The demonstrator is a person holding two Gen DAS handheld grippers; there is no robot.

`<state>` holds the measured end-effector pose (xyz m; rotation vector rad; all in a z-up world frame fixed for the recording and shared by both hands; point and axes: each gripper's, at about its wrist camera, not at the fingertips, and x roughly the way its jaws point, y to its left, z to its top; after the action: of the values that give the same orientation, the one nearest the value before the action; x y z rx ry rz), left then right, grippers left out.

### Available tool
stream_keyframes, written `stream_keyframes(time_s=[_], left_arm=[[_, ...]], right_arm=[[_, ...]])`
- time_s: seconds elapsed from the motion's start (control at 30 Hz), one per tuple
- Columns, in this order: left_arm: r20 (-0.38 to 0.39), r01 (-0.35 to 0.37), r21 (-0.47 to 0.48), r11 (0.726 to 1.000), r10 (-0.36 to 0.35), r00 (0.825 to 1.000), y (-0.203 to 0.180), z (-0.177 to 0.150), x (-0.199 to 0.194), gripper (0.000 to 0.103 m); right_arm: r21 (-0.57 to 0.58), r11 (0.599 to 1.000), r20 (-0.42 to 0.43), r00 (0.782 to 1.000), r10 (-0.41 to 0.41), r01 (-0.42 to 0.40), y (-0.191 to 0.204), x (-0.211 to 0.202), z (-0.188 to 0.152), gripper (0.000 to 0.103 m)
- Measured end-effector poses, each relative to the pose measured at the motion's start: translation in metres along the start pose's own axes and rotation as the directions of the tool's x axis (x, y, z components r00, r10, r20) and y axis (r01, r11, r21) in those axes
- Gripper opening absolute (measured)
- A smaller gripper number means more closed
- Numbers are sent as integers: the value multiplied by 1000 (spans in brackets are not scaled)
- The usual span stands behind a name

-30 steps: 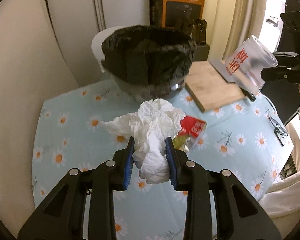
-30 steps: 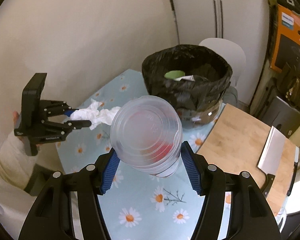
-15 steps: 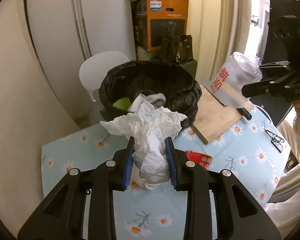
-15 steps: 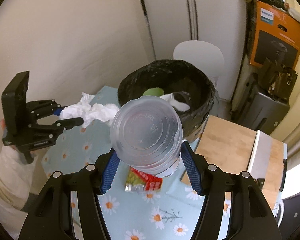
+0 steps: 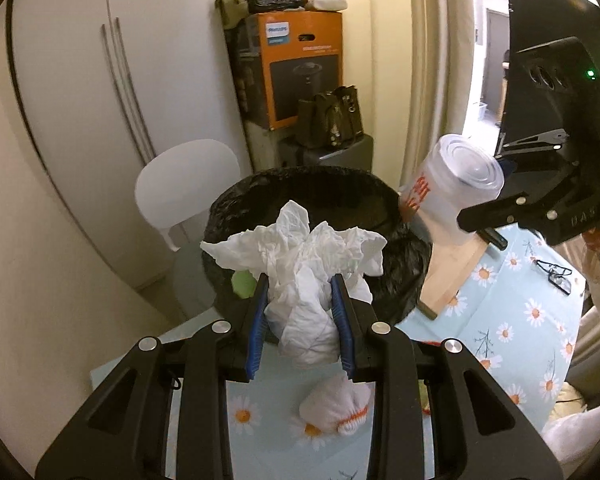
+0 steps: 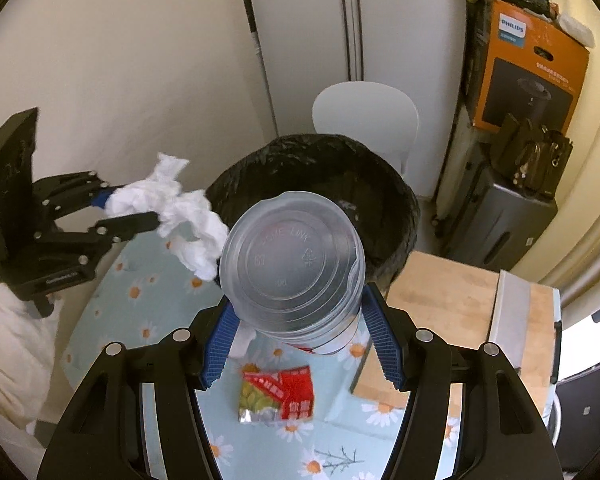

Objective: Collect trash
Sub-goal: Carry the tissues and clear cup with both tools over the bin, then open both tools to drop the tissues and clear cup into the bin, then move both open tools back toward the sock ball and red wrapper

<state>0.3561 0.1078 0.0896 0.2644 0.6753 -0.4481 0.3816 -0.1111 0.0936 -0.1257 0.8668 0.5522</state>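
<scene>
My left gripper (image 5: pixel 300 300) is shut on a crumpled white tissue (image 5: pixel 304 276), held just before the near rim of the black-lined trash bin (image 5: pixel 332 188). In the right wrist view the same tissue (image 6: pixel 172 208) hangs at the bin's left edge. My right gripper (image 6: pixel 300 312) is shut on a clear plastic cup (image 6: pixel 296 264), its bottom facing the camera, over the near rim of the bin (image 6: pixel 384 196). From the left wrist view the cup (image 5: pixel 448 196) is at the bin's right side. A red snack wrapper (image 6: pixel 278 394) lies on the daisy tablecloth below the cup.
A wooden cutting board (image 6: pixel 448 304) with a cleaver (image 6: pixel 512 308) lies right of the bin. A white wad with orange trim (image 5: pixel 336 408) lies on the cloth (image 5: pixel 512 320); glasses (image 5: pixel 556 272) are at the right. A white chair (image 5: pixel 184 188) and an orange box (image 5: pixel 300 68) stand behind.
Both grippers rose and moved toward the bin, carrying tissue and cup. The bin now fills more of both views, and the wrapper lies below the cup.
</scene>
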Motion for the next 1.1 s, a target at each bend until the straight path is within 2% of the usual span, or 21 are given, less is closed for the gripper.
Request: stream_keyframes(time_s=[0.2,0.4,0.43,0.47,0.5,0.53,0.57,0.73,0.83,1.1], left_arm=[[2,55,20,998,-56,998,10,10,27,31],[-6,67,26,997,-67,998,21,15,42,35],[2,57,21,998,-57,998,23,16,43,47],[14,32,15,999,-32,999,26,16,45,67],[43,0,12,1000,-1,999,27,16,43,76],[69,-14,10,1000,13,998,29,15,41,89],[96,-18,7,1000,18,995,30,14,37,95],[86,5,-20,1000,-4,996,32,2,35,97],[59,-10,-37,999,12,998,32,-8,36,97],[-17,3,-127,992,-5,1000,34,-42,43,97]], right_arm=[[2,1000,5,1000,-26,26,5,16,15,57],[17,999,29,998,-48,47,2,24,27,58],[25,999,53,998,-44,43,0,24,28,65],[38,999,74,996,-40,37,-3,24,29,67],[46,998,85,996,-37,33,-5,25,31,72],[63,997,105,994,-43,36,-8,24,31,85],[77,996,122,991,-59,50,-10,22,30,89],[136,989,132,989,-68,50,-24,20,18,88],[152,987,110,991,-75,57,-28,24,9,89],[152,986,29,996,-78,73,-28,39,-20,90]])
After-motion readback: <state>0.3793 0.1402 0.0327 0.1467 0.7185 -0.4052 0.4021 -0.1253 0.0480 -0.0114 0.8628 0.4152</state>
